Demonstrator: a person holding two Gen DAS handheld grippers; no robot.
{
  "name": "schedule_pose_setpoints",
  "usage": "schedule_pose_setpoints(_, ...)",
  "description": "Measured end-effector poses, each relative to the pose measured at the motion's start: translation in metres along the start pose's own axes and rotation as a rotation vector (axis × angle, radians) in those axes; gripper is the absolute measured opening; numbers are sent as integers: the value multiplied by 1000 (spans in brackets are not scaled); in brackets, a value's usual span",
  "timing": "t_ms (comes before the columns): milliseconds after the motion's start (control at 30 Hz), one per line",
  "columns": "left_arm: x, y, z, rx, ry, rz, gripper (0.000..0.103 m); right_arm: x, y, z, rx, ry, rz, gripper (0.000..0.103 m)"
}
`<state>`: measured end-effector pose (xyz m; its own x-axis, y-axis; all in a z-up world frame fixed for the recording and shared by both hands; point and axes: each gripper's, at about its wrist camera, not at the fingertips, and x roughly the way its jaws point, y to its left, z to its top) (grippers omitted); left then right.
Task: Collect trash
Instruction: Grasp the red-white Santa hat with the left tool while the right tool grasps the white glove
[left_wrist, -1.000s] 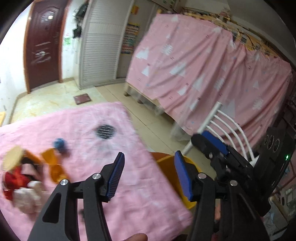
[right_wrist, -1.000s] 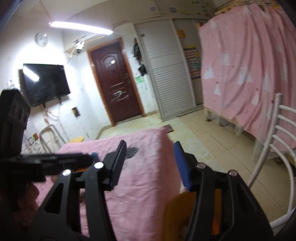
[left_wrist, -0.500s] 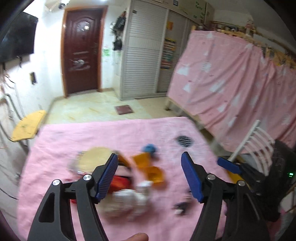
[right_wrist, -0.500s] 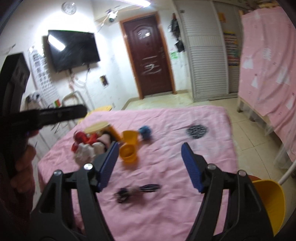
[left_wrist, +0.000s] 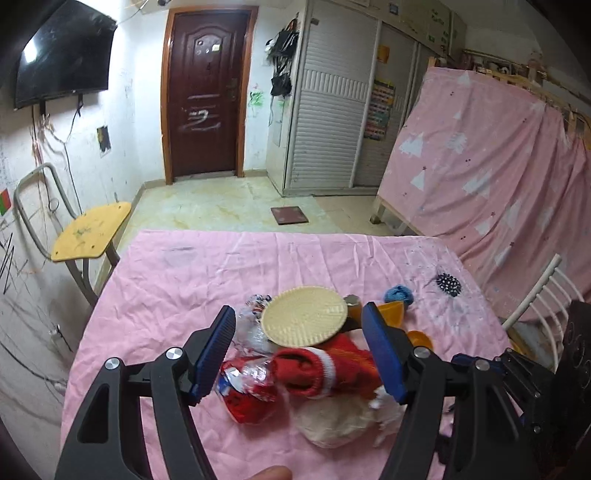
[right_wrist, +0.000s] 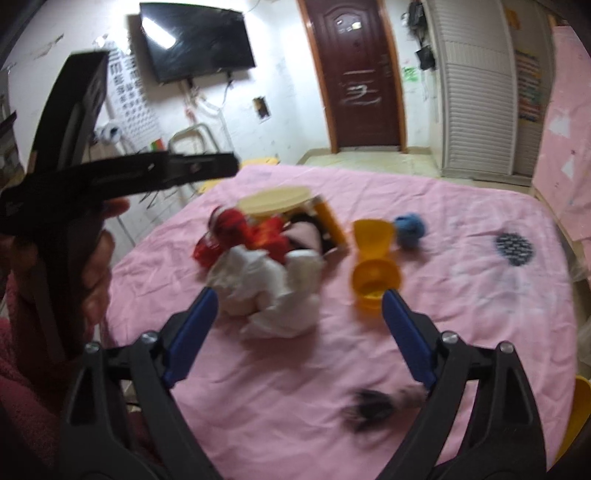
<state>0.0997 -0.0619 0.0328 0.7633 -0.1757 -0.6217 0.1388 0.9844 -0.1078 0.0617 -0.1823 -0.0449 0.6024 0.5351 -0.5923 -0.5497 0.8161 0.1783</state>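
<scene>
Two grippers, left gripper (left_wrist: 299, 354) and right gripper (right_wrist: 299, 334), have jaws spread and empty over the desk (left_wrist: 177, 280), so closing on the tangled trash heap (right_wrist: 266, 254) just ahead could drag neighbours along.

1. A table under a wrinkled pink cloth (left_wrist: 192, 280) fills the lower frame.
2. At its centre lies a heap: round cream bristled disc (left_wrist: 304, 315), red knitted sock (left_wrist: 317, 369), crumpled white tissue (right_wrist: 266, 284).
3. Right of it: orange plastic cups (right_wrist: 375, 254), blue yarn ball (right_wrist: 410, 227), black spiky ball (left_wrist: 448, 284).
</scene>
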Motion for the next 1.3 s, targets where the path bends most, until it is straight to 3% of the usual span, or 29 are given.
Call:
schedule_pose_setpoints(100, 3, 4, -4, 63, -20, -18, 65, 12, 4, 2, -7, 38, -10, 87)
schedule_pose_setpoints(300, 6, 7, -17, 56, 20, -61, 65, 24, 10, 4, -21, 69, -36, 83)
schedule_pose_setpoints(533, 18, 7, -26, 0, 92, -147, 65, 27, 13, 1, -49, 81, -75, 33)
schedule_pose_setpoints(800, 28, -9, -32, 3, 136, -170, 65, 1, -7, -5, -3, 12, -84, 30)
schedule_pose_setpoints(967, 34, -24, -37, 32, 124, -139, 65, -17, -36, -10, 67, -37, -84, 31)
schedule_pose_setpoints(1033, 36, -29, -39, 45, 118, -123, 54, -22, -43, -11, 86, -54, -72, 31)
schedule_pose_setpoints(1100, 38, -33, -41, 61, 122, -101, 30, -24, -46, -12, 94, -62, -67, 31)
schedule_pose_setpoints(1167, 36, -35, -42, 67, 119, -89, 20, -26, -49, -12, 99, -67, -57, 31)
schedule_pose_setpoints(1300, 27, -32, -41, 64, 113, -72, 16, -30, -55, -14, 108, -86, -39, 31)
